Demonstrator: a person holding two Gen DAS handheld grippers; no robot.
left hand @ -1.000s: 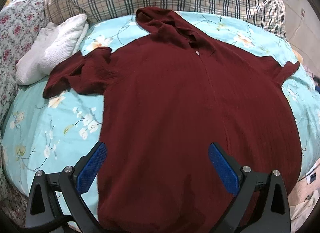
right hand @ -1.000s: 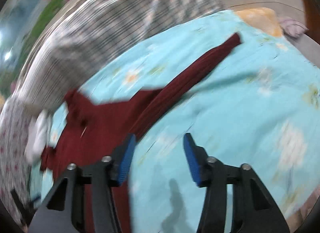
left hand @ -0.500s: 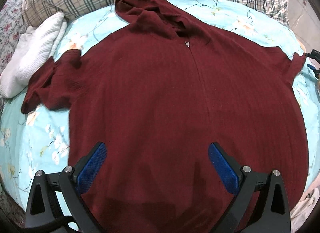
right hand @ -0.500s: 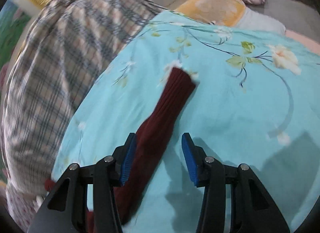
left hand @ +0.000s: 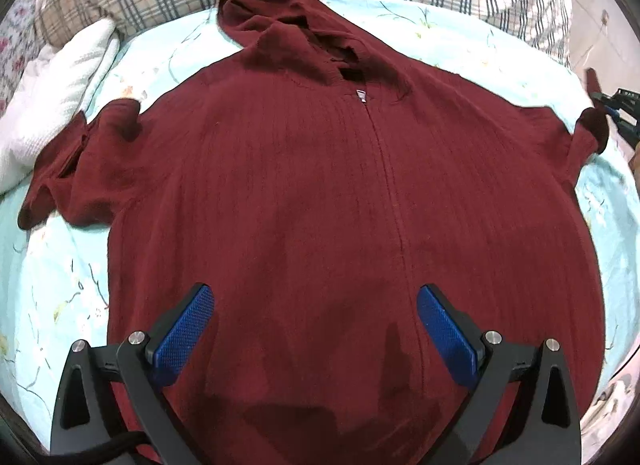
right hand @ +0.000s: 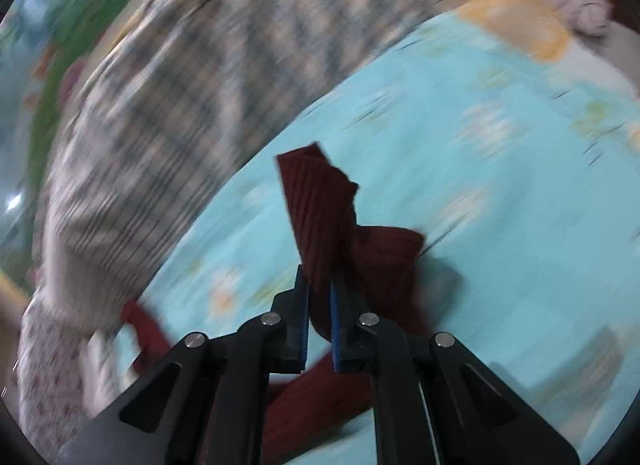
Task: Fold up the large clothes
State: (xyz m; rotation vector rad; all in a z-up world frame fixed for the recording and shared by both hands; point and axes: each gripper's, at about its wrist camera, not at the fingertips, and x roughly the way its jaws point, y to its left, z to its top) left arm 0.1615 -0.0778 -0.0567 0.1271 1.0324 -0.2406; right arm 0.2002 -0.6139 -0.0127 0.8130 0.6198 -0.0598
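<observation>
Four fingers [right hand: 303, 317], one maroon hoodie [left hand: 340, 193]

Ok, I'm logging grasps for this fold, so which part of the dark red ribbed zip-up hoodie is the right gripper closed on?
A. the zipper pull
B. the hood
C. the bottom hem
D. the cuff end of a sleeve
D: in the right wrist view the right gripper is shut on the cuff end of a sleeve of the dark red ribbed hoodie, lifted off the light blue floral sheet.

the right gripper [right hand: 319, 305], open around the dark red ribbed knit sleeve [right hand: 320, 205] half a second ago, now pinches it and lifts its cuff off the floral sheet [right hand: 500, 205].
</observation>
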